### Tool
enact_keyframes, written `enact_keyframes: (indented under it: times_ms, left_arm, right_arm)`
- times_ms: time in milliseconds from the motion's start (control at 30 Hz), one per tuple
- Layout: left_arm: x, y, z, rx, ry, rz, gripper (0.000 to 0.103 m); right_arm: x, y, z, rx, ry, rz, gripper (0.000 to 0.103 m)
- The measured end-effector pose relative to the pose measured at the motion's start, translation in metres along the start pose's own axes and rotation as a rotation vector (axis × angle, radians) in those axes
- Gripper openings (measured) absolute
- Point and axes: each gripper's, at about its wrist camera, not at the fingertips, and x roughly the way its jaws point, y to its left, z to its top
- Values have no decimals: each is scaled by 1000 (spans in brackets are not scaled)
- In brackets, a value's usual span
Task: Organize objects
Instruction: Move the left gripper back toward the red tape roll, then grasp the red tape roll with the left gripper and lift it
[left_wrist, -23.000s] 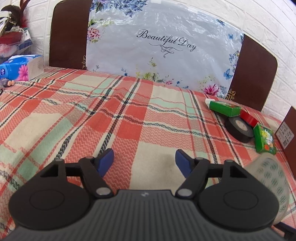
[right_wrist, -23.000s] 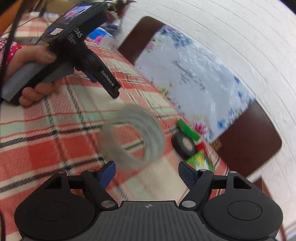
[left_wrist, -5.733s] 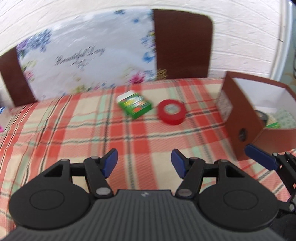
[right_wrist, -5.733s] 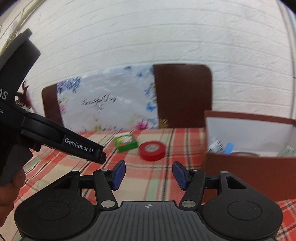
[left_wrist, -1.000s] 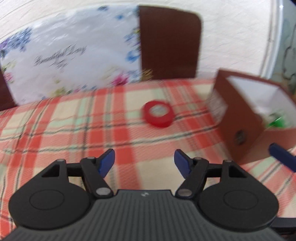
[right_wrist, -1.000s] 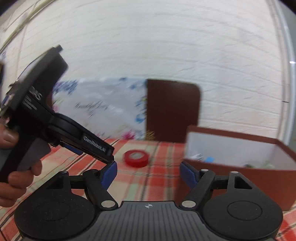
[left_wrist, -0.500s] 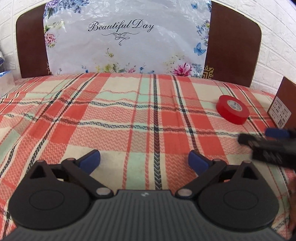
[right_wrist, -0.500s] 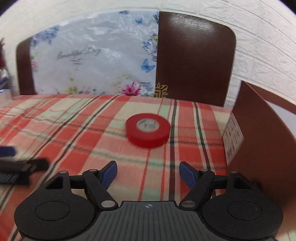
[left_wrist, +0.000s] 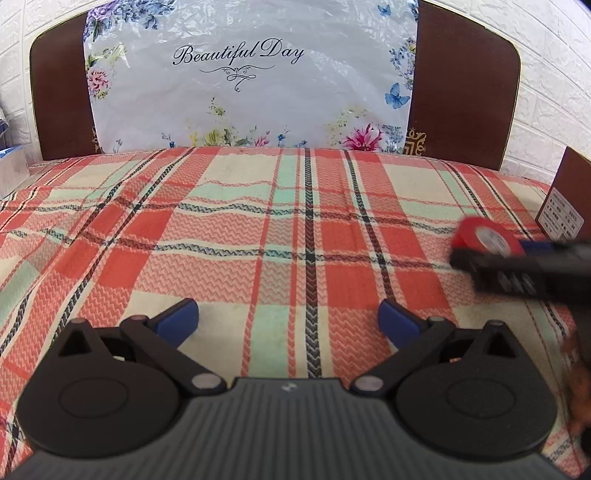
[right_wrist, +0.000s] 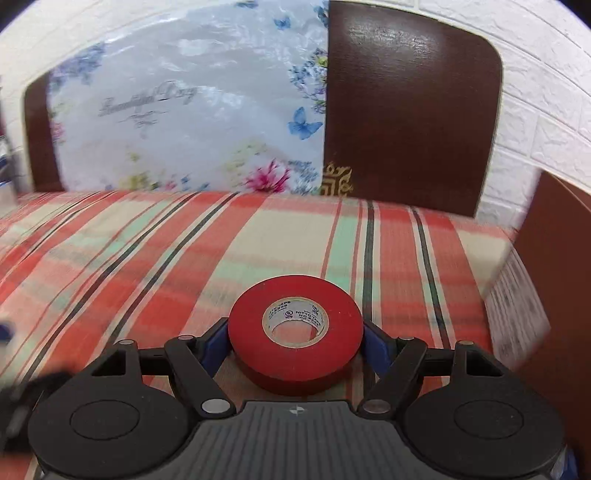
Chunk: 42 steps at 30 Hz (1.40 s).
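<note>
The right hand-held gripper (right_wrist: 295, 339) clamps the red tape roll (right_wrist: 295, 332) between its fingers.

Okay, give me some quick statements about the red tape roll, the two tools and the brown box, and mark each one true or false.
1. The red tape roll sits between the right tool's fingers. True.
2. The left tool grips the tape. False: it is open, with only tablecloth between its fingers.
3. The tape lies flat, hole up. True.
4. The roll is already inside the brown box. False: it is outside, left of the box wall.
</note>
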Motion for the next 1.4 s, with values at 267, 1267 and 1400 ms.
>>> enact_keyframes:
  times_ms: [267, 1267, 1400]
  left_arm:
    - [-1, -6, -1, 25, 6, 23, 103]
    - [-94, -135, -15, 166, 324, -452, 33]
    - [-119, -158, 19, 208, 214, -498, 32]
  right_arm:
    - [-113, 4, -79, -29, 17, 58, 72]
    - [-160, -10, -115, 22, -52, 52, 69]
    - [-182, -24, -100, 27, -189, -18, 69]
